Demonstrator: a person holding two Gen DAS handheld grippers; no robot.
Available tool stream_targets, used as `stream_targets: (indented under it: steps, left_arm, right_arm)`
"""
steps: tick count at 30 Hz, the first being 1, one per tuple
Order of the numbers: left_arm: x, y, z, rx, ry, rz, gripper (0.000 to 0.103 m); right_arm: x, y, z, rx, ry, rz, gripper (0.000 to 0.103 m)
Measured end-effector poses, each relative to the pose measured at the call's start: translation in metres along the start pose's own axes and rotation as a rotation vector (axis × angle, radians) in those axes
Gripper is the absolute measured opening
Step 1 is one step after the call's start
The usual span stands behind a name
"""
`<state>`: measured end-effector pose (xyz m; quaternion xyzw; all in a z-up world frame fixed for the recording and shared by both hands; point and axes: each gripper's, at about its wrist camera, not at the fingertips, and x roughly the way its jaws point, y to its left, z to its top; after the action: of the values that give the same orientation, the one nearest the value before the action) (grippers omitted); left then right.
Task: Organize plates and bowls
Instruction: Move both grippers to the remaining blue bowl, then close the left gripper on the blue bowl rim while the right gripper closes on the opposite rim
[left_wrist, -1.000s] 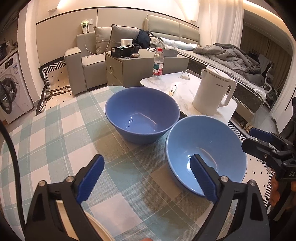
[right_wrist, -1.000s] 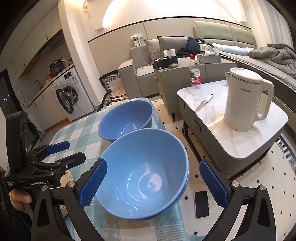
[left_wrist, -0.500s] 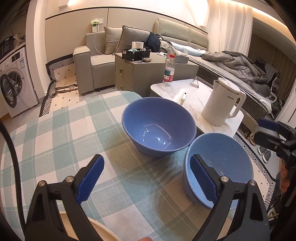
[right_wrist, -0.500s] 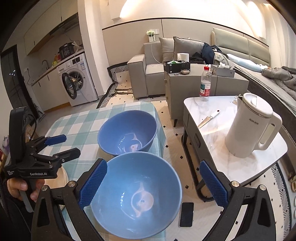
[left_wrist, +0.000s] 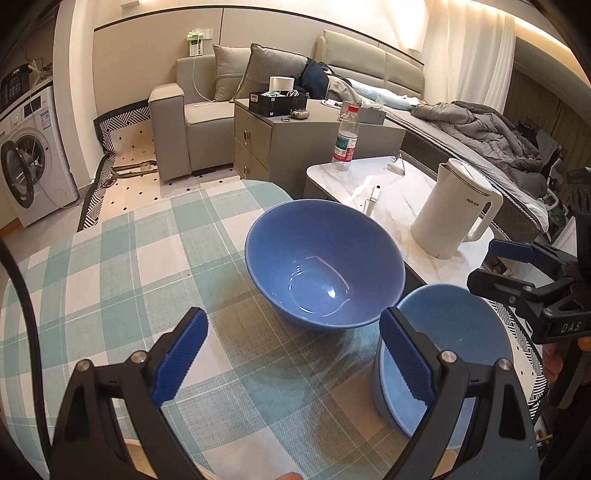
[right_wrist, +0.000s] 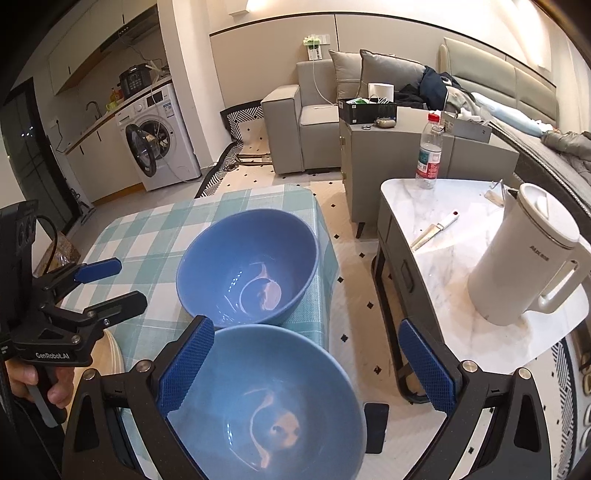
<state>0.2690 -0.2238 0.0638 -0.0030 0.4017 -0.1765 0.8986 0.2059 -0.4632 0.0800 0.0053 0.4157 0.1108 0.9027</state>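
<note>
Two blue bowls stand side by side on the checked tablecloth (left_wrist: 110, 280). The darker bowl (left_wrist: 325, 266) (right_wrist: 247, 269) sits farther in. The lighter bowl (left_wrist: 454, 343) (right_wrist: 266, 402) rests at the table's near right edge. My left gripper (left_wrist: 291, 350) is open above the cloth, in front of the darker bowl, with nothing between its fingers. My right gripper (right_wrist: 306, 369) is open wide over the lighter bowl, its left pad overlapping the rim in view. Each gripper shows in the other's view: right gripper (left_wrist: 480, 264), left gripper (right_wrist: 129, 280). A beige plate (right_wrist: 110, 354) peeks out under the left gripper.
A marble side table (right_wrist: 443, 206) stands right of the dining table with a white kettle (right_wrist: 524, 258), a knife (right_wrist: 436, 229) and a water bottle (right_wrist: 428, 151). A phone (right_wrist: 375, 428) lies on the floor between the tables. A hand (right_wrist: 33, 380) holds the left gripper.
Both grippers have drawn back and up from the bowls, which now look smaller and lower in view. The bowls stay side by side on the cloth. Both grippers remain open.
</note>
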Motion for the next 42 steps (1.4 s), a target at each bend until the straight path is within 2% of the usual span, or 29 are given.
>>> stream_targets:
  steps: [16, 21, 28, 32, 36, 38, 42]
  left_arm:
    - [0.034, 0.012, 0.009, -0.046, 0.056, 0.026, 0.095]
    - [0.042, 0.016, 0.011, -0.047, 0.064, 0.021, 0.095]
    - [0.050, 0.018, 0.011, -0.054, 0.070, 0.004, 0.093]
    - [0.056, 0.017, 0.010, -0.042, 0.087, 0.007, 0.079]
    - [0.059, 0.016, 0.009, -0.032, 0.097, 0.004, 0.073]
    - [0.061, 0.017, 0.009, -0.037, 0.106, -0.001, 0.062]
    - [0.064, 0.018, 0.009, -0.044, 0.113, 0.000, 0.055]
  right_arm:
    - [0.043, 0.003, 0.017, -0.023, 0.059, 0.017, 0.100]
    - [0.060, 0.010, 0.022, -0.055, 0.097, 0.022, 0.087]
    - [0.081, 0.015, 0.030, -0.085, 0.132, 0.027, 0.076]
    - [0.094, 0.013, 0.031, -0.085, 0.164, 0.037, 0.064]
    - [0.103, 0.010, 0.030, -0.080, 0.202, 0.032, 0.055]
    - [0.104, 0.011, 0.028, -0.084, 0.209, 0.040, 0.054]
    - [0.107, 0.014, 0.027, -0.110, 0.220, 0.050, 0.051]
